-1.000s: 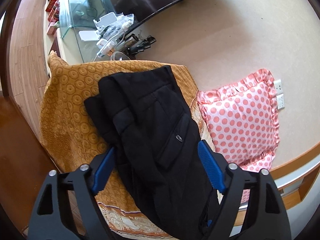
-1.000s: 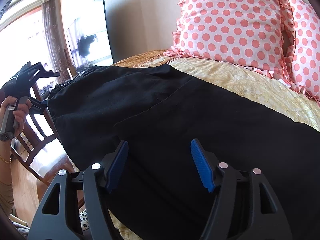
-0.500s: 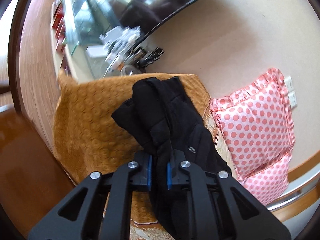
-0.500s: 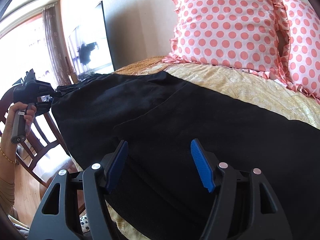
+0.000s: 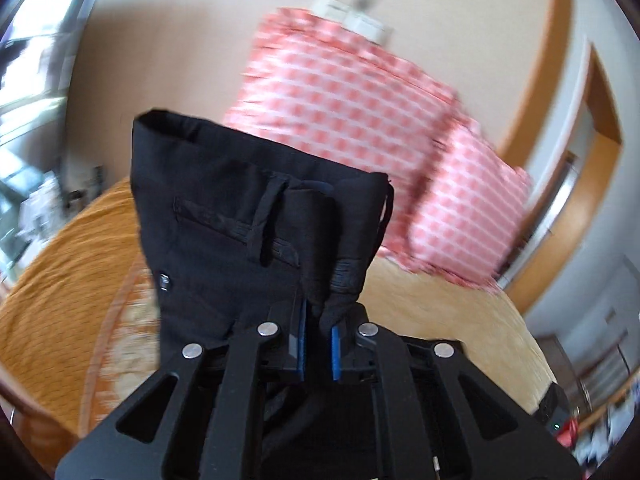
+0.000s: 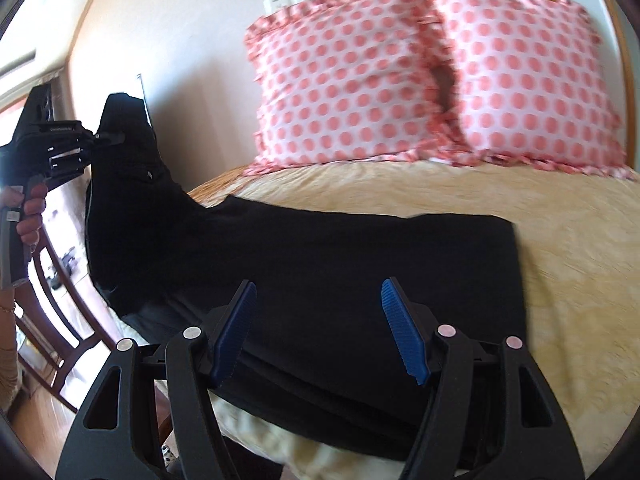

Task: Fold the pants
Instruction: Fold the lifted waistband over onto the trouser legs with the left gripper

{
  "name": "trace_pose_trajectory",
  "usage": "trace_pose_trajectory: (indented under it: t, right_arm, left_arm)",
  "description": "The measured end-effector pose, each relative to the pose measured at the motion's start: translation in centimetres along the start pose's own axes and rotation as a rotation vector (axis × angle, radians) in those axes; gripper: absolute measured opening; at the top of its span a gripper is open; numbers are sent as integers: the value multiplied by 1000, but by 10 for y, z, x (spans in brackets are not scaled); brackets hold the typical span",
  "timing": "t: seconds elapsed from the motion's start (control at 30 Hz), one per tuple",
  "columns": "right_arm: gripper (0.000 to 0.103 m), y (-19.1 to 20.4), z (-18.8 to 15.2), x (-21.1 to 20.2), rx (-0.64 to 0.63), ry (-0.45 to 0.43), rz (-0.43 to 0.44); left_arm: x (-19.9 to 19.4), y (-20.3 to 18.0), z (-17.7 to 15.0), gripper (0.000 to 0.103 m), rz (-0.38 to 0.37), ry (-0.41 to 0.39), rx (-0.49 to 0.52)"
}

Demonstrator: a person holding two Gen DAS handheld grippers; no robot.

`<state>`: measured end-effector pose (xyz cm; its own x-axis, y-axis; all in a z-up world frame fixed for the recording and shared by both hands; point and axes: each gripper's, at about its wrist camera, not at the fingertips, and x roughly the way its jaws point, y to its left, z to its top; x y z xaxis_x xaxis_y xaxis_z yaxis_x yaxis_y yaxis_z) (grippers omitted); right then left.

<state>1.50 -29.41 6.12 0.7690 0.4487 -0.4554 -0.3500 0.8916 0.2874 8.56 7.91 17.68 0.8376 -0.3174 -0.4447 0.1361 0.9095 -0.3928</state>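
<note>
The step in hand looks like the lengthwise fold: the waist end of the pants (image 5: 256,216) is raised off the bed (image 6: 580,280), ready to be carried over toward the leg ends. The left claw (image 5: 316,340) is pressed together on a bunch of black cloth at the waistband, close to a belt loop (image 5: 266,216) and a back pocket with a small button (image 5: 163,280). From the right wrist view, that claw (image 6: 100,138) holds the waist up at the end of the bed away from the two dotted pillows (image 6: 420,76), while the legs lie flat across the bed in front of those pillows, their hems squared off toward the right.

The right claw (image 6: 318,328) is spread wide and pinches nothing; it hovers just above the flat leg part, near the bed's front edge, with black cloth showing between its fingers.

The next move likely calls for swinging the lifted waist over toward the hems and laying it down evenly, with the right claw either pinning the legs or catching a hem so the layers do not slide.
</note>
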Motion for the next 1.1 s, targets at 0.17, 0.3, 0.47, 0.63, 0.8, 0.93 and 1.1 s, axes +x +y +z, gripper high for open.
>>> trace_pose_trajectory:
  t: [0.17,0.3,0.47,0.63,0.8,0.93,1.1]
  right_arm:
    - [67,-37,-10,-30,90,-29,-75]
    - [67,-59,-20,-49,136,-38,-134]
    - [67,-81,-31,-62,179,-33,-188]
    - [67,-97,-36,-68,211,-42,-215]
    - [67,-98,-35,-73,218,-66,-228]
    - [67,-100,-29,-76,213,-82,-259]
    - [67,-97,-19,-86,188,-124,-301]
  left_arm:
    - [44,-94,-14,7,-196,79,106]
    - [86,-153,-57,7,-336,227,138]
    - [140,-189,-133,7,-349,441,224]
    - [120,-201,-123,7,-269,299,328]
    - [109,-209,-147,7,-250,299,437]
    - [107,-213,-170,11,-240,298,483]
    - [90,-211,-175,60,-334,305,473]
